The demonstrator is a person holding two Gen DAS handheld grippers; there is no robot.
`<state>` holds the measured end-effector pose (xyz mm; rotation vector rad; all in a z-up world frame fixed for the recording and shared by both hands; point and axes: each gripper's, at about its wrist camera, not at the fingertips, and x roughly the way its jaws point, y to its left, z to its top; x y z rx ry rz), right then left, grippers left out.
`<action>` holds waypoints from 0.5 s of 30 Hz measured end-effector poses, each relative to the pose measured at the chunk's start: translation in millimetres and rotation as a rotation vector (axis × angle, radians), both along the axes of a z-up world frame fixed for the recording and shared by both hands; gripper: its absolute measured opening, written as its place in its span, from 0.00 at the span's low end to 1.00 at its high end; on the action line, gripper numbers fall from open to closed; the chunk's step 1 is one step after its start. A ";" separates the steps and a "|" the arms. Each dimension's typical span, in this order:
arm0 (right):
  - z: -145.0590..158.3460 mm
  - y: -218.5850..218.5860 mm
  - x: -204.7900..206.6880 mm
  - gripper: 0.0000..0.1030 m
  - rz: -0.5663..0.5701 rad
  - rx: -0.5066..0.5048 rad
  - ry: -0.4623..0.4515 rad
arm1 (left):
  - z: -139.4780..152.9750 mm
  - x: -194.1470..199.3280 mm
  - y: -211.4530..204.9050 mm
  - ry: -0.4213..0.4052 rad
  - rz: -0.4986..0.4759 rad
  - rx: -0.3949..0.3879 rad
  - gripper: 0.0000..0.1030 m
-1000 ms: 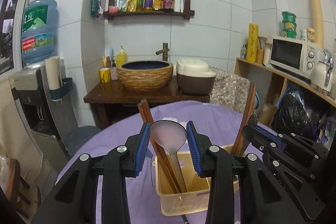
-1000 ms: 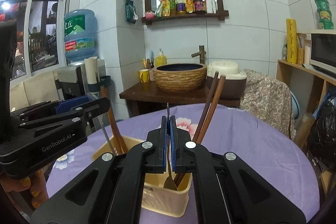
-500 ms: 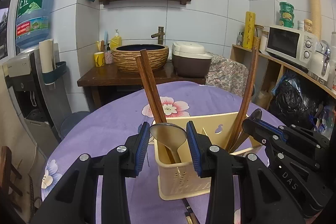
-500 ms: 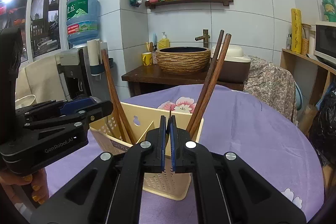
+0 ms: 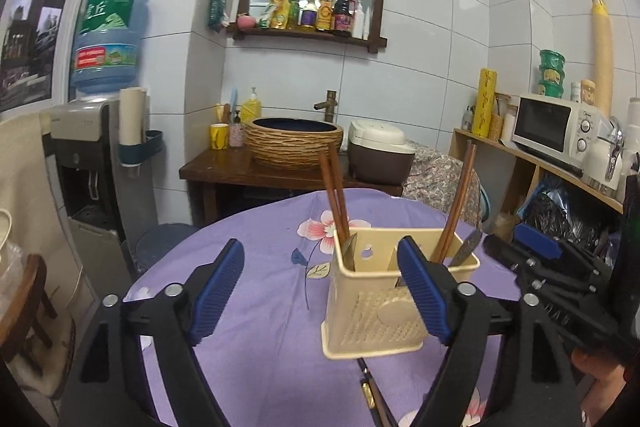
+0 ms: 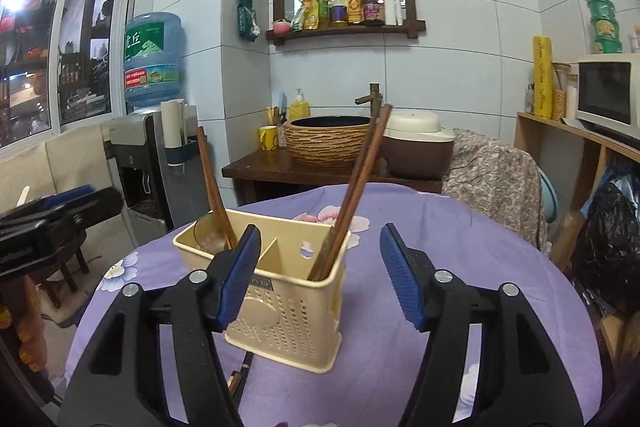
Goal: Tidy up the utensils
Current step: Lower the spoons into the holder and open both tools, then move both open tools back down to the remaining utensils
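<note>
With both spoons dropped into the cream utensil caddy (image 5: 374,301) on the purple tablecloth (image 5: 256,347), the sensible move now looks like drawing both tools straight back and low, well clear of the leaning chopsticks (image 6: 352,195) so nothing tips the caddy. Left gripper (image 5: 320,291) has just been opening and stands wide, nothing between its blue pads, one pad crossing in front of the caddy's wall without pressing it; right gripper (image 6: 320,279) has likewise just sprung apart, empty. One dark utensil (image 5: 370,393) lies on the cloth by the caddy's base, likely next.
</note>
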<state>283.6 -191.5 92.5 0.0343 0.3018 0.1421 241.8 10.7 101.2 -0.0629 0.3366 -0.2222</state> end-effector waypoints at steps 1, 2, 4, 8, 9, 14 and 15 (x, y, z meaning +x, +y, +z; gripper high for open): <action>1.0 -0.4 -6.3 0.63 -0.002 -0.005 0.002 | -3.4 -7.8 1.7 0.006 0.015 0.008 0.81; 1.5 -0.2 -12.4 0.66 -0.004 -0.012 0.005 | -5.7 -11.4 2.0 0.010 0.025 0.014 0.84; -0.1 1.3 -26.4 0.70 -0.003 -0.030 0.020 | -14.6 -20.4 3.5 0.044 0.051 0.032 0.87; -13.6 2.0 -46.4 0.70 0.013 -0.044 0.102 | -36.4 -33.5 12.3 0.123 0.086 0.019 0.88; -19.6 1.1 -50.5 0.70 0.015 -0.041 0.135 | -41.8 -36.0 14.8 0.140 0.096 0.018 0.88; -53.0 -2.2 -62.7 0.70 0.001 -0.054 0.253 | -71.8 -50.2 21.7 0.219 0.147 0.067 0.88; -59.6 -1.6 -63.7 0.70 0.000 -0.060 0.272 | -79.0 -51.9 23.8 0.238 0.154 0.066 0.88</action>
